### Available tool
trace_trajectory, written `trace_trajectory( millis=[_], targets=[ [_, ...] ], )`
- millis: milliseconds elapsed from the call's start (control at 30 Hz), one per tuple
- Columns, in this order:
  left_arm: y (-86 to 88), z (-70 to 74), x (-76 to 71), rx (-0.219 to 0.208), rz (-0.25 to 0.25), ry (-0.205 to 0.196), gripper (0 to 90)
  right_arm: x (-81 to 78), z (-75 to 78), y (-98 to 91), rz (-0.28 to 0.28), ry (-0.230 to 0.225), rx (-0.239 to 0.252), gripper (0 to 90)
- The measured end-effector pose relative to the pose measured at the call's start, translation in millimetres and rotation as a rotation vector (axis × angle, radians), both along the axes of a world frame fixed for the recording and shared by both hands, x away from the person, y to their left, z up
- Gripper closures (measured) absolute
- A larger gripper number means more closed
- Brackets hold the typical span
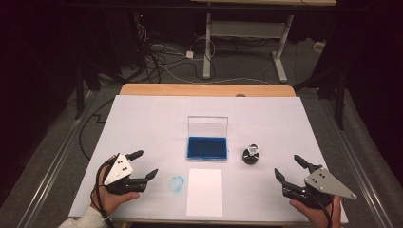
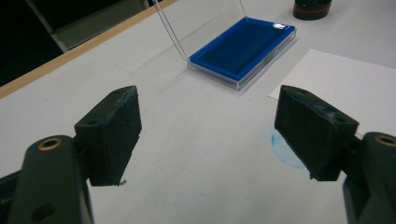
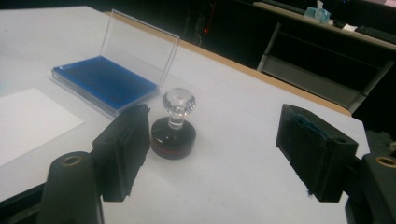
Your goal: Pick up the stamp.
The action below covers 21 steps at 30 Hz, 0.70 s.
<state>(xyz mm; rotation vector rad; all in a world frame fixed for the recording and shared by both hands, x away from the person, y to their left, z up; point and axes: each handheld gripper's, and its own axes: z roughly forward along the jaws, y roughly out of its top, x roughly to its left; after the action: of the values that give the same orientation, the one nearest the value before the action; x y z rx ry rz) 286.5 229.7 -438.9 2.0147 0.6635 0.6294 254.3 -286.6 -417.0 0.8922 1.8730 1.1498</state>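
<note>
Stamp (image 3: 173, 133) upright beside ink pad (image 3: 104, 82); right gripper (image 3: 215, 154) open.

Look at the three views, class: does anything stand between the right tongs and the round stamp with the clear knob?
Nothing visible does. The right tongs stand open, and bare table cover lies between them and the stamp. The ink pad and the white paper lie off to the stamp's other side.

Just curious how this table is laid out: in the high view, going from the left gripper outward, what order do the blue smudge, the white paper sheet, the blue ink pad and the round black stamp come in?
1. Blue smudge, just beside it.
2. White paper sheet, next over.
3. Blue ink pad in its clear case, farther up the table.
4. Round black stamp with clear knob, far side.
</note>
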Motion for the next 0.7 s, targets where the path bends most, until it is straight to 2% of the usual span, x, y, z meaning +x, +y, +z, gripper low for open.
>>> trace_trajectory(
  millis=[100,267,400,467,500,567,633,667,700],
  targets=[
    [-0.8,-0.9,0.8,0.002,-0.001,0.005,22.0,0.1,1.6,-1.0,0.002,0.007,-0.018,26.1],
    [-2.0,-1.0,0.0,0.011,-0.009,0.006,22.0,0.9,3.1,-1.5,0.003,0.02,-0.017,25.9],
    [-2.5,-2.0,-0.1,0.019,-0.006,0.014,22.0,4.6,4.3,-1.5,0.012,0.046,-0.016,25.9],
    [-3.3,-2.6,-0.5,0.017,-0.005,0.019,22.0,6.7,8.0,-1.1,0.018,0.067,-0.041,25.9],
    [-3.9,-3.2,-1.1,0.015,-0.005,0.032,22.0,6.7,8.0,-1.1,0.018,0.067,-0.041,25.9],
    [-4.0,-3.2,-0.3,0.02,-0.009,0.02,22.0,7.9,9.5,-1.3,0.028,0.082,-0.045,25.9],
    [-4.8,-3.9,0.4,0.022,-0.009,0.025,22.0,9.8,8.5,-0.9,0.033,0.097,-0.058,25.9],
    [-5.6,-4.9,0.4,0.019,-0.01,0.042,22.0,9.8,8.5,-0.9,0.033,0.097,-0.058,25.9],
    [-6.1,-5.3,1.4,0.027,-0.012,0.036,22.0,11.0,8.5,-0.2,0.031,0.108,-0.068,25.9]
  ],
)
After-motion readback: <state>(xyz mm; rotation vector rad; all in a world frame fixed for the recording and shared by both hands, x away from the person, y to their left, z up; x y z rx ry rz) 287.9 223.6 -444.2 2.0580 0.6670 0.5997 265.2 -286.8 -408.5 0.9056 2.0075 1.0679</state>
